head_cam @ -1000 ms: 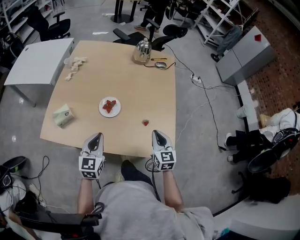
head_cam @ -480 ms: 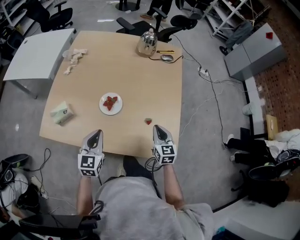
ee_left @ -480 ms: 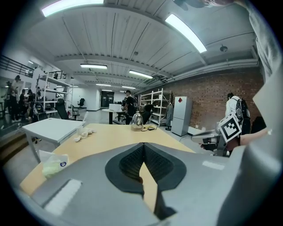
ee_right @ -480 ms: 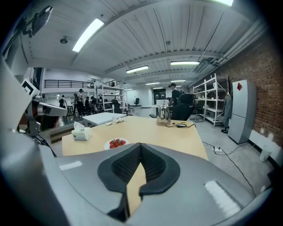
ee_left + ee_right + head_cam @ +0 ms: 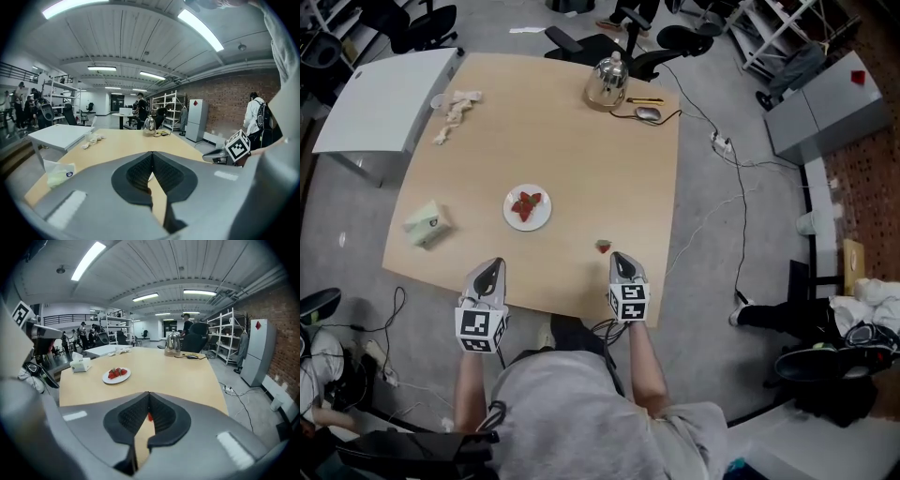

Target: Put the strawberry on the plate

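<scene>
- Head view is showing a table [image 5: 581, 150] with a plate [image 5: 512, 217] carrying a small pile of berries [image 5: 525, 203].
- The strawberry [image 5: 604, 247] is lying on the bare table, right of the plate and nearer the person, well apart from it.
- The right gripper [image 5: 622, 259] is pointing at the strawberry from just behind it, on the side away from the plate. Its jaws are pressing together with nothing between them.
- The left gripper [image 5: 493, 267] is sitting at the table edge, nearer the person than the plate. Its jaws are also meeting tip to tip, empty.
- A kettle [image 5: 607, 84] is standing far beyond the plate.
- A tissue pack [image 5: 426, 225] is lying left of the plate.
</scene>
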The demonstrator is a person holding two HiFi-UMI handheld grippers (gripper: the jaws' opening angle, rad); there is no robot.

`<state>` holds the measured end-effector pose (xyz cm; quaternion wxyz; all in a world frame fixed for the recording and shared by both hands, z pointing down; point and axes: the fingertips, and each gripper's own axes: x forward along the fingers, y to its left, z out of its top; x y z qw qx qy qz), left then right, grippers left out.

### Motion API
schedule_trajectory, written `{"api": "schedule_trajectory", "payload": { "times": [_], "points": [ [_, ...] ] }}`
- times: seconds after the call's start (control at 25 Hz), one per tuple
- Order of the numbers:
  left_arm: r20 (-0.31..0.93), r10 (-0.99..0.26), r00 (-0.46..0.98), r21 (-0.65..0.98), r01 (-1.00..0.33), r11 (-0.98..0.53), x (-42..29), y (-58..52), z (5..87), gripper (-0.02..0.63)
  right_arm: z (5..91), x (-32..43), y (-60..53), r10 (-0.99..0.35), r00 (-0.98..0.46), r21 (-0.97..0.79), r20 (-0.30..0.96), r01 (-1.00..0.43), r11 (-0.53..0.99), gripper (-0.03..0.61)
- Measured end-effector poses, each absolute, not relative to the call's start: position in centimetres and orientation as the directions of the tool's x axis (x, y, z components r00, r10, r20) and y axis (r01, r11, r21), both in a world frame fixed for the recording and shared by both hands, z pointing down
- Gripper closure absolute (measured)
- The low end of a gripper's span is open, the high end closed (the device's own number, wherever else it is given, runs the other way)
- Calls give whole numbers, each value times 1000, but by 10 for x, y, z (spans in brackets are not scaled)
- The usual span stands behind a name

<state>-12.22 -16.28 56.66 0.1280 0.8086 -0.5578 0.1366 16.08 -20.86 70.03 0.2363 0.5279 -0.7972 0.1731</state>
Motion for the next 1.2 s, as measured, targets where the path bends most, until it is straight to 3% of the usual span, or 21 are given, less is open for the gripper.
{"api": "schedule_trajectory", "payload": {
  "times": [0.56,1.2],
  "points": [
    [400,-871,287,48,-955,-292,-126,-170,572,594,756,162,-219,-662,-337,-44,669,-908,417,569],
    [438,-863,251,36,-964,-262,-124,-177,576,594,793,162,-235,-565,-369,-140,738,-903,407,380]
  ]
}}
